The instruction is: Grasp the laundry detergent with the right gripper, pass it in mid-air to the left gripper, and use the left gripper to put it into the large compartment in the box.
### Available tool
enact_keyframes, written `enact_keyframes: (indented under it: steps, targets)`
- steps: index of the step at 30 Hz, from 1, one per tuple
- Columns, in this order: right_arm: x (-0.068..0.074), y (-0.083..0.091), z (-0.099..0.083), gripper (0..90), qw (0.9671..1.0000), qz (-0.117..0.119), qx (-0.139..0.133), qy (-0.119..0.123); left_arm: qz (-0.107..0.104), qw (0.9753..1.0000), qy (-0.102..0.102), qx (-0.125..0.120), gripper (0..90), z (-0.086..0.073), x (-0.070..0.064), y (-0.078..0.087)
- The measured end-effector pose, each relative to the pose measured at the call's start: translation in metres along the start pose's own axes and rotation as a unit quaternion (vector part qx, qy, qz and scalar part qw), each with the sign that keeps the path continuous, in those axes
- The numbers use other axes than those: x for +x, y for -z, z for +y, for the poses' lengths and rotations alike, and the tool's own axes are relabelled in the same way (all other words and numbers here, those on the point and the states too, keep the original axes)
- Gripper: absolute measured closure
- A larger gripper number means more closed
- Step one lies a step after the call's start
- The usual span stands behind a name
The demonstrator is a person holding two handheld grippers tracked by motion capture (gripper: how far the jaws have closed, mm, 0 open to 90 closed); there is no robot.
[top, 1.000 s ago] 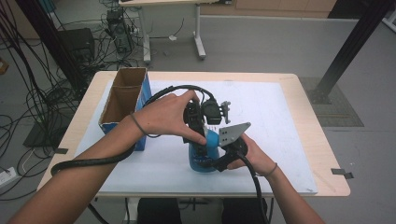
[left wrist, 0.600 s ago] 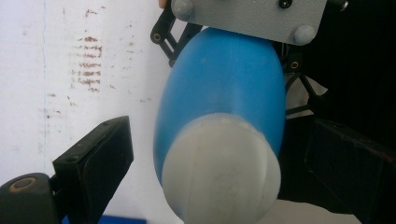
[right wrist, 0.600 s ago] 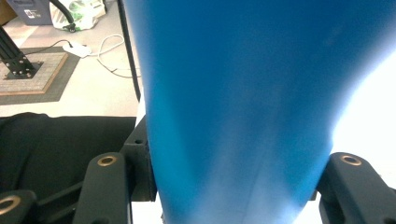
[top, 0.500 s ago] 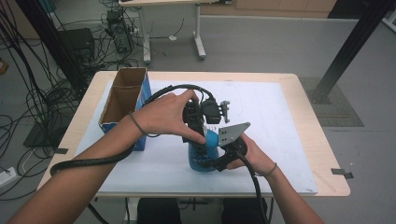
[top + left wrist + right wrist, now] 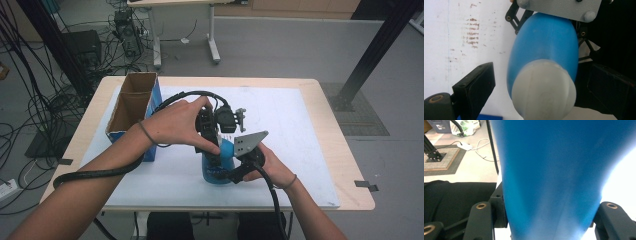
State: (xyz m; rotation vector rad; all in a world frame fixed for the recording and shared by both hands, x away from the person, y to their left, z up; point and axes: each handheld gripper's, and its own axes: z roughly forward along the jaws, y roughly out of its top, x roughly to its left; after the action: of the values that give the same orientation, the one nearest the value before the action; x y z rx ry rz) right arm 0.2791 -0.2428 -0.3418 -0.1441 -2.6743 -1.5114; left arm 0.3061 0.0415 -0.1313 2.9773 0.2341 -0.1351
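nothing shifts since a second ago: your right gripper (image 5: 235,172) clamps blue bottle (image 5: 220,165); left gripper (image 5: 212,150) spread around white cap (image 5: 544,91), not yet gripping it.

wooden table (image 5: 345,165) carries white sheet (image 5: 295,125), cardboard box (image 5: 131,107), blue bottle (image 5: 220,170).

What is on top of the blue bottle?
A white cap tops the blue bottle; the left gripper straddles it, jaws apart. From the high view the hand covers it.

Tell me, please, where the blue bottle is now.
In the high view the blue bottle stands on the white mat near the table's front edge, between the left tool above it and the right tool clamping its body.
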Motion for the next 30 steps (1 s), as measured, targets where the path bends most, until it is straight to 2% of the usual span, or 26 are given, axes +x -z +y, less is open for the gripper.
enact_keyframes:
  steps: [30]
  targets:
    - [-0.0006,0.0008,0.0023,41.7,1.0,0.001,0.001,0.001,0.001,1.0,-0.002,-0.003,8.1,0.0,-0.0007,-0.0003]
